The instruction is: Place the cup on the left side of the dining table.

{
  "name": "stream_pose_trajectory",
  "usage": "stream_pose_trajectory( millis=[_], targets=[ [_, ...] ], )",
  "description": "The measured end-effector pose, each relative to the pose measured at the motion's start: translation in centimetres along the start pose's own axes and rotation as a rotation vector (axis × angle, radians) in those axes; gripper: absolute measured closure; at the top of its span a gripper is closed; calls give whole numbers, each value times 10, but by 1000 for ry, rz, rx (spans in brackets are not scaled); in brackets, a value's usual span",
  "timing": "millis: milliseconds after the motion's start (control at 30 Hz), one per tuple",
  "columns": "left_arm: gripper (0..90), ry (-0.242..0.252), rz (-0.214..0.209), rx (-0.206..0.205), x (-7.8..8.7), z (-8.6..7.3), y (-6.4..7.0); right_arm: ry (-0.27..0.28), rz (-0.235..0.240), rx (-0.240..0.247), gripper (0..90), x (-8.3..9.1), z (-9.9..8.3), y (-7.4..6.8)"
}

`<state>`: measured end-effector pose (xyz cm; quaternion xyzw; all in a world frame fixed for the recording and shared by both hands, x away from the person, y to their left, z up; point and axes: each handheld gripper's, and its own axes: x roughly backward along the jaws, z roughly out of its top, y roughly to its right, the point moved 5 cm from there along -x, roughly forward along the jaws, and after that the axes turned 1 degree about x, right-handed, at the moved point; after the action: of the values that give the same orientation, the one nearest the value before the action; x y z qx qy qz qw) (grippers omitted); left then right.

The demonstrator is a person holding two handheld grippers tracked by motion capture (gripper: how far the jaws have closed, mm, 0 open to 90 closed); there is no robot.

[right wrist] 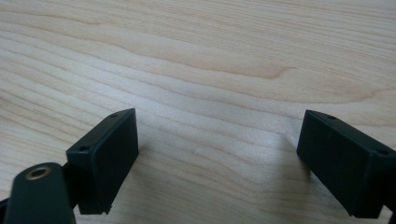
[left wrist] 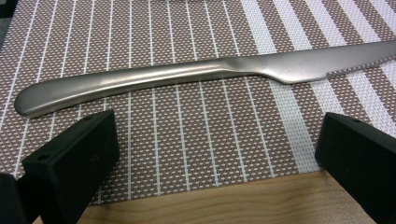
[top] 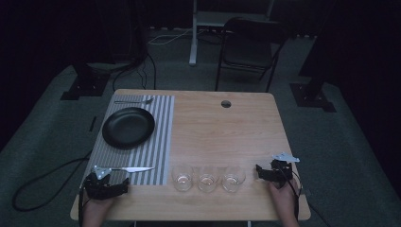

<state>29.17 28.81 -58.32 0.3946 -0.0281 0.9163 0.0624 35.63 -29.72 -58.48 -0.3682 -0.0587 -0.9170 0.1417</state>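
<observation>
A metal knife (top: 133, 169) lies along the near edge of a striped placemat (top: 161, 142). My left gripper (top: 109, 182) rests just in front of it at the table's near left. In the left gripper view the knife (left wrist: 196, 77) lies crosswise beyond the wide-apart jaws, and my left gripper (left wrist: 217, 154) is open with nothing in it. Near the table's right front, my right gripper (top: 269, 171) is open over bare wood (right wrist: 219, 154). A black plate (top: 128, 126) sits on the mat, with a piece of cutlery (top: 134, 101) at the mat's far end.
Three clear glasses (top: 182, 178) (top: 207, 179) (top: 232, 178) stand in a row near the front edge between the grippers. The wooden table (top: 222, 132) has a cable hole (top: 226, 103) at the back. A folding chair (top: 250, 45) stands beyond the table.
</observation>
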Motion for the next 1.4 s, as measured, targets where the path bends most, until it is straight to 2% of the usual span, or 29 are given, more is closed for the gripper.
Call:
stream_pose_trajectory(
  millis=[267,500,667,733,800,833,933,967,1000,1033,1167,1400],
  targets=[
    [2,3,-5,-1,0,0,0,0,0,0,122,0,0,0],
    [3,-2,-20,-19,0,1,-1,0,0,0,122,0,0,0],
    [3,-4,-43,-41,1,0,-2,0,0,0,122,0,0,0],
    [3,22,-53,-51,3,1,-1,0,0,0,122,0,0,0],
    [4,26,-70,-65,4,1,1,0,0,0,122,0,0,0],
    [4,24,-83,-70,4,1,1,0,0,0,122,0,0,0],
    [4,18,-87,-74,4,0,2,0,0,1,122,0,0,0],
    [4,24,-109,-89,6,0,3,0,0,1,122,0,0,0],
    [26,20,-107,-96,6,0,3,0,0,0,122,0,0,0],
    [26,21,-120,-104,6,-1,4,0,0,1,122,0,0,0],
    [26,23,-127,-128,7,-1,8,0,0,1,122,0,0,0],
    [26,35,-187,-172,9,-2,18,0,0,0,122,0,0,0]
  ],
)
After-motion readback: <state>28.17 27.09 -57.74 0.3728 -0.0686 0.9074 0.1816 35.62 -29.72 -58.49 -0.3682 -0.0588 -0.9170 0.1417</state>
